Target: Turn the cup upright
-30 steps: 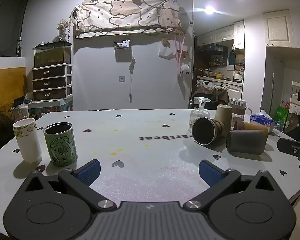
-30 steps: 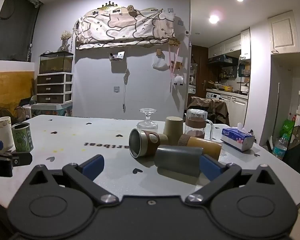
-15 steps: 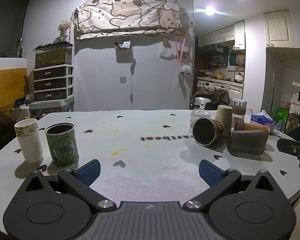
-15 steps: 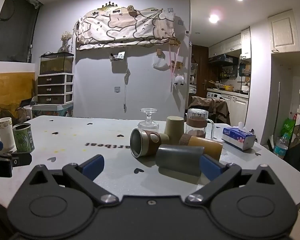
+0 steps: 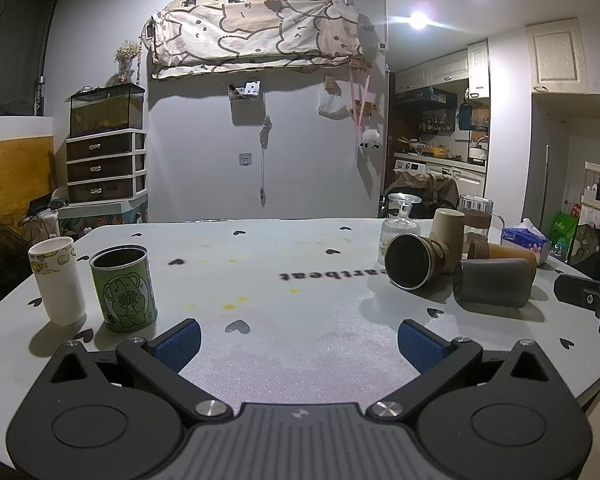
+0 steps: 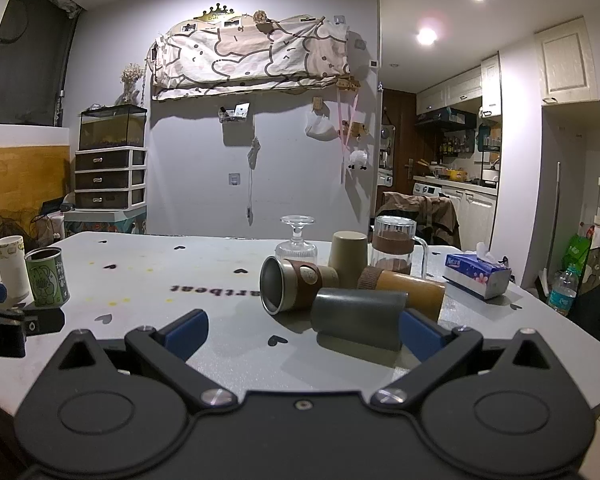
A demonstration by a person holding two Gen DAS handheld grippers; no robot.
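Note:
A dark grey cup [image 6: 356, 317] lies on its side on the table, just ahead of my open right gripper [image 6: 304, 334]; it also shows in the left wrist view [image 5: 494, 282]. Behind it lie a steel cup with a brown sleeve [image 6: 296, 284], mouth toward me, and an amber cup [image 6: 404, 286]. A beige cup [image 6: 348, 254] stands upside down. My left gripper [image 5: 298, 342] is open and empty over the table's middle. A white cup [image 5: 58, 280] and a green elephant tin [image 5: 124, 288] stand upright at its left.
An inverted stemmed glass [image 6: 297, 238] and a glass mug [image 6: 394, 250] stand behind the fallen cups. A blue tissue box [image 6: 478, 276] sits at the right table edge. The grey table [image 5: 280, 292] carries heart prints. The other gripper's body shows at the right in the left wrist view [image 5: 592, 300].
Both views have drifted slightly; my right gripper has edged a little closer to the dark grey cup. Nothing was grasped or moved.

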